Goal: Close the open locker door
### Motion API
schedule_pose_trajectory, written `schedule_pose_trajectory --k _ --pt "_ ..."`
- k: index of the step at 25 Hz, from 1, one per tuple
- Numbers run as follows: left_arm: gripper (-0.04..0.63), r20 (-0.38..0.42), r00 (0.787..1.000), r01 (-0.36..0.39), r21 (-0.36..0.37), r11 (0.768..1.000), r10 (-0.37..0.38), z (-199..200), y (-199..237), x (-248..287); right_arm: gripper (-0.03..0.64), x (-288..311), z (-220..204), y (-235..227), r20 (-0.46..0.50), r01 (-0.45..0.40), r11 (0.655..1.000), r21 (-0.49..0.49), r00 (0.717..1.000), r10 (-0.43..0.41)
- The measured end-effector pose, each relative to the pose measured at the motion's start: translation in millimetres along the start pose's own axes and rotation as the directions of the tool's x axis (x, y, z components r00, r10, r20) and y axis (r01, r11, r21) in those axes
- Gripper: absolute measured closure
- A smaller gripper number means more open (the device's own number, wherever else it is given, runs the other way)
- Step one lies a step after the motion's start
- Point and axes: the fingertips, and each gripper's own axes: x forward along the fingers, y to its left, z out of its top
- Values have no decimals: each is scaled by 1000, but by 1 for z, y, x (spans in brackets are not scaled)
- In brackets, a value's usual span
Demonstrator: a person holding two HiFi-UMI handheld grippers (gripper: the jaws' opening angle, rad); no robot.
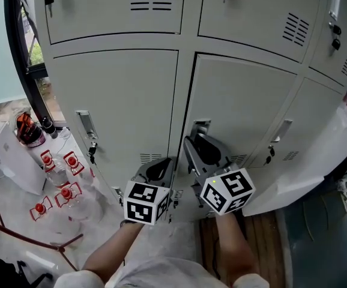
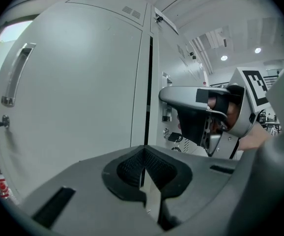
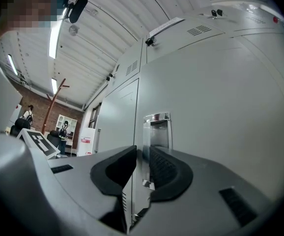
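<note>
Wall of grey lockers point(image 1: 113, 95); the middle locker door point(image 1: 245, 107) sits barely ajar along its left edge; right gripper point(image 3: 143, 168) straddles that edge, jaws partly apart, not clamping; left gripper point(image 2: 143, 173) closed, empty; final push I reckon, straight in till flush.

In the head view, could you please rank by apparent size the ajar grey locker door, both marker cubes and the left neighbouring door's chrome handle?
1. Ajar grey metal locker door.
2. Black-and-white left marker cube and right marker cube: alike, unranked; both nearest the camera.
3. Slim chrome handle.
</note>
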Motion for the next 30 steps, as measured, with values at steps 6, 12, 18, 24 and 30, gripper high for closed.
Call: schedule_pose_trajectory --k 6,12,18,24,30 --pt "589 6 1000 25 1 1000 -25 0 1 5 543 8 -1 -5 -2 24 1000 -13 1000 -24" --pt "589 9 999 33 1 999 -33 1 7 5 546 15 -3 -10 -2 55 998 -17 999 -55" --pt "589 4 1000 28 -6 1000 -28 -4 15 3 551 21 -4 -15 -11 77 997 -16 997 -77" --pt "589 -2 1000 31 -11 999 -31 -7 16 2 551 22 -4 -15 -9 87 996 -17 996 -87" --pt "589 3 1000 21 -15 1000 -21 -7 18 -3 551 21 -3 -16 -1 108 994 -26 994 -108"
